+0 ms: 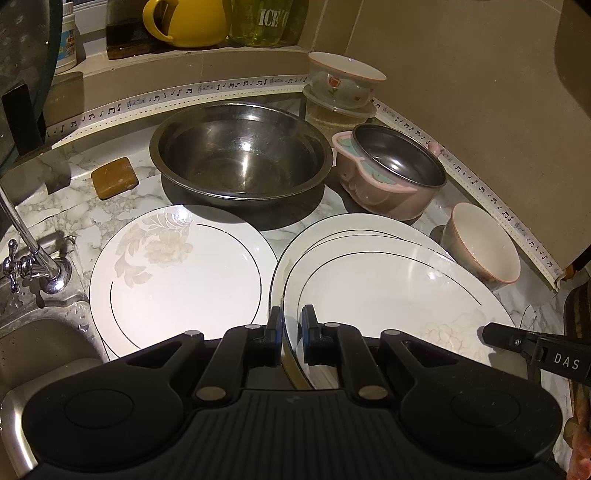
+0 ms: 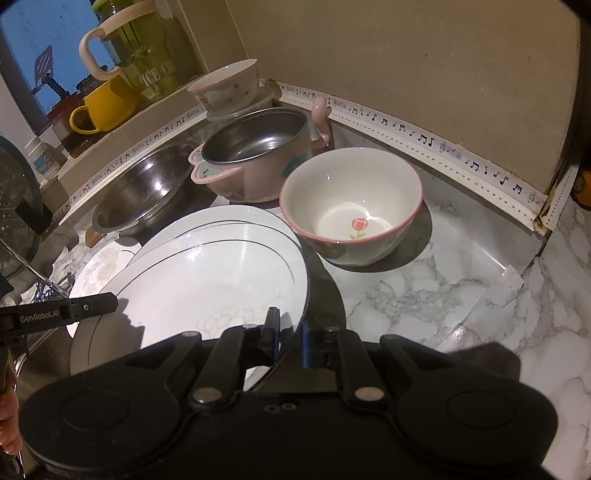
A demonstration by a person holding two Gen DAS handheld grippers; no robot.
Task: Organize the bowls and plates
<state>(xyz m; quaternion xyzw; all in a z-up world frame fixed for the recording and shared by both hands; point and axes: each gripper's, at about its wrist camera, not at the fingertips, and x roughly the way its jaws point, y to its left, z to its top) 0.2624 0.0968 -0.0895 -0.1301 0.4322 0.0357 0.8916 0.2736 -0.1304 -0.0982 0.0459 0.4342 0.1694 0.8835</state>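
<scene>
A white plate (image 1: 388, 291) with a thin black ring is held tilted above a stack of like plates (image 1: 332, 229). My left gripper (image 1: 291, 325) is shut on its left rim and my right gripper (image 2: 288, 332) is shut on its right rim (image 2: 221, 280). A single flowered white plate (image 1: 177, 273) lies flat to the left by the sink. A tulip bowl (image 2: 351, 206) stands right of the plates; it also shows in the left wrist view (image 1: 484, 247). Another tulip bowl (image 1: 343, 81) sits on a lidded container at the back.
A large steel basin (image 1: 240, 151) and a pink pot with steel insert (image 1: 395, 170) stand behind the plates. A soap bar (image 1: 114, 177), tap (image 1: 33, 258) and sink (image 1: 37, 343) are at left. A yellow mug (image 1: 184, 22) and jars stand on the back ledge. Marble counter (image 2: 461, 295) lies at right.
</scene>
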